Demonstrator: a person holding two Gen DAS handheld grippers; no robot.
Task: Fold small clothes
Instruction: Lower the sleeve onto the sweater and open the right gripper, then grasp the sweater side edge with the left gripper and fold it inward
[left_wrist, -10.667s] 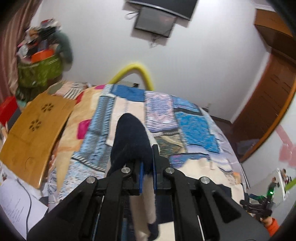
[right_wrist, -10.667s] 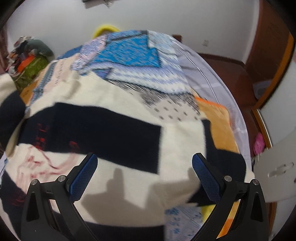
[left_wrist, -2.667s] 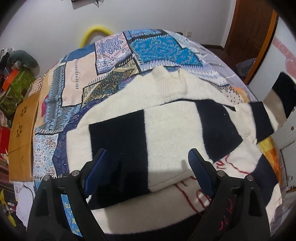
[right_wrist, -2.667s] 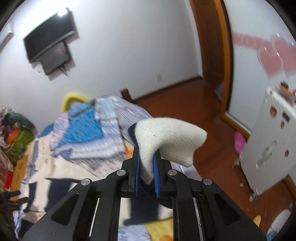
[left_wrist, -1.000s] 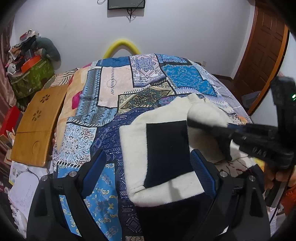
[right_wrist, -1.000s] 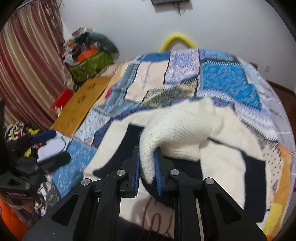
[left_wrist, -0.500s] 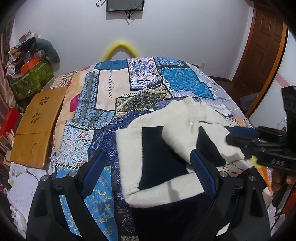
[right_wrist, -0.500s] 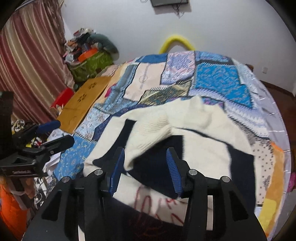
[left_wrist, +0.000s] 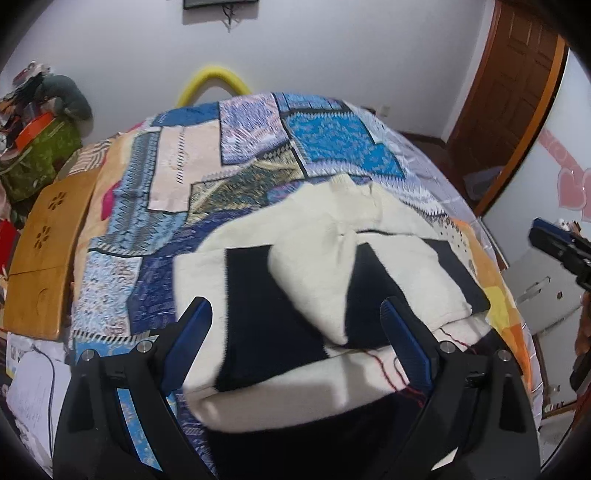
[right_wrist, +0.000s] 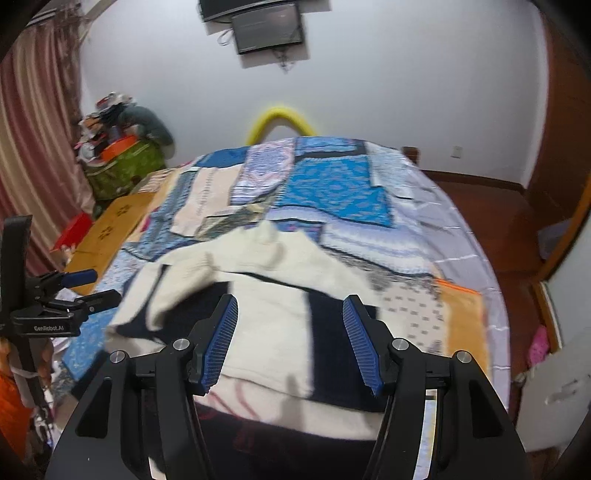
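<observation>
Sleeve now dropped across sweater, right gripper released, left gripper spread wide, both empty

I see a bed covered by a blue patchwork quilt, with a cream-and-black knit sweater lying folded on its near end.

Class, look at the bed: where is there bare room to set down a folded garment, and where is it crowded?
Free: the quilt between the sweater and the yellow hoop, and the strip between sweater and wooden board. Crowded: the near end, under the sweater and both open grippers.
</observation>
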